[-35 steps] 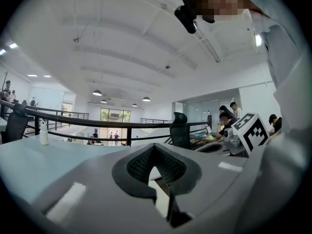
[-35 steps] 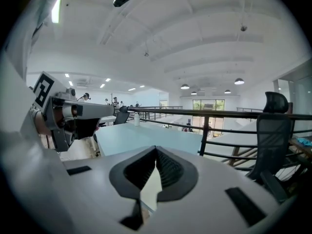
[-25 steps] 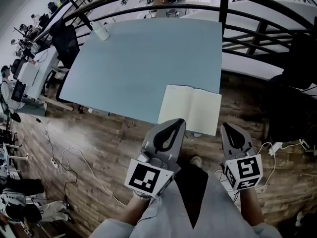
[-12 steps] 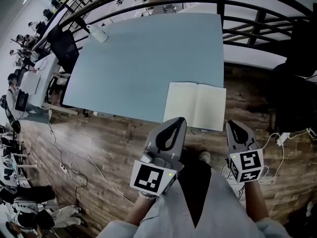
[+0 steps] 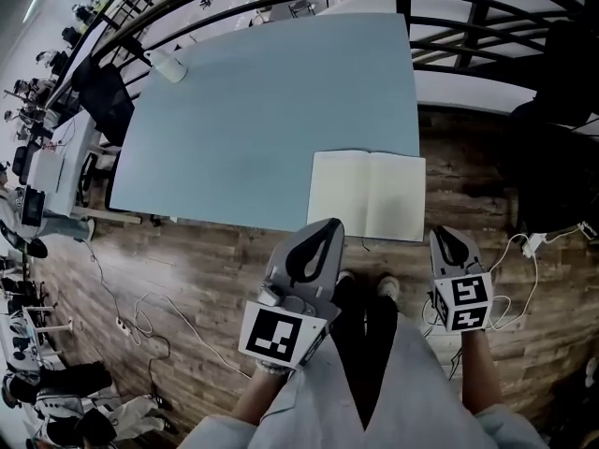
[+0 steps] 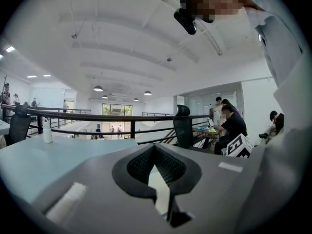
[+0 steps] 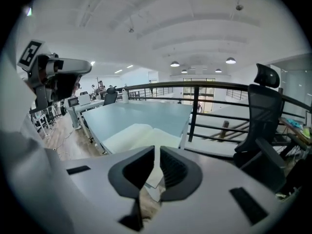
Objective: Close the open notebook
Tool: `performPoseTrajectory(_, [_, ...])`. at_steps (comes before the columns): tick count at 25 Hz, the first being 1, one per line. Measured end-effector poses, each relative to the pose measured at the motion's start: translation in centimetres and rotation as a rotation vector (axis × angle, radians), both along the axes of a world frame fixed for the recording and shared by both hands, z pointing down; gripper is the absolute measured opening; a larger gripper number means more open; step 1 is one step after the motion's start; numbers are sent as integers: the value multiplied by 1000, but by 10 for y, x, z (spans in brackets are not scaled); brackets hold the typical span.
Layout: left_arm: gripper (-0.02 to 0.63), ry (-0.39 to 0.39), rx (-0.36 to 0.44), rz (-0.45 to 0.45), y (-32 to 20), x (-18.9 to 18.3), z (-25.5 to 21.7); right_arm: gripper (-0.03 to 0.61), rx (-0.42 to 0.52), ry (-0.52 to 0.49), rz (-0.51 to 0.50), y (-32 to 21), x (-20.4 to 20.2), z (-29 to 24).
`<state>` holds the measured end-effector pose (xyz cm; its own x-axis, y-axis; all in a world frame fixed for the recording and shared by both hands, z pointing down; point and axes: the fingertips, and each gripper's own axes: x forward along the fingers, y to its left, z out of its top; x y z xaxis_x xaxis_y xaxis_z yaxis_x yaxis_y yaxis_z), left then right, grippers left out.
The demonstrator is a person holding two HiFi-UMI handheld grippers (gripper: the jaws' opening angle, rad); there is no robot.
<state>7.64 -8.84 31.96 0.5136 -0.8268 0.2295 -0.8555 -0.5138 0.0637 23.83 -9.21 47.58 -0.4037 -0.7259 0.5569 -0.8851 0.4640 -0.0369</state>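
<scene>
The open notebook (image 5: pixel 365 195) lies flat with pale blank pages at the near right corner of the light blue table (image 5: pixel 262 120). It also shows beyond the jaws in the right gripper view, notebook (image 7: pixel 141 136). My left gripper (image 5: pixel 328 224) hangs in front of the table edge, just below the notebook's left page, shut and empty. My right gripper (image 5: pixel 447 235) sits off the table's near right corner, below the right page, shut with nothing in it. Neither touches the notebook. In their own views the left gripper (image 6: pixel 155 146) and right gripper (image 7: pixel 157 149) have their tips together.
A white bottle (image 5: pixel 168 65) stands at the table's far left corner. A black railing (image 5: pixel 468 26) runs behind and to the right of the table. A black office chair (image 7: pixel 265 111) stands to the right. Cables (image 5: pixel 140 325) lie on the wooden floor. People (image 6: pixel 229 126) sit at a distant desk.
My right gripper has sunk lower in front of the table's corner. The left gripper has hardly shifted. The notebook lies open as before.
</scene>
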Motion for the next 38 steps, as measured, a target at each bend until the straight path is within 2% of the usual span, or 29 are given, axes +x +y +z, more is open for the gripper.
performPoseTrajectory(3, [3, 4, -16, -2, -2, -4, 5, 6, -19, 17, 6, 3, 2, 13])
performPoseTrajectory(6, [3, 0, -25, 0, -5, -6, 9, 53, -56, 12, 6, 3, -1, 24])
performPoseTrajectory(15, [3, -12, -48, 18, -11, -8, 20, 73, -182, 15, 13, 7, -4, 67])
performPoseTrajectory(24, [3, 7, -72, 19, -12, -6, 26, 130, -273, -56, 42, 14, -3, 101])
performPoseTrajectory(30, [3, -26, -39, 19, -14, -11, 27, 130, -330, -162, 112, 11, -4, 117])
performPoseTrajectory(35, [3, -20, -33, 12, -14, -11, 28, 130, -351, -269, 148, 10, -2, 124])
performPoseTrajectory(38, [3, -18, -76, 1, -13, -11, 32, 130, -368, -345, 170, 10, -2, 127])
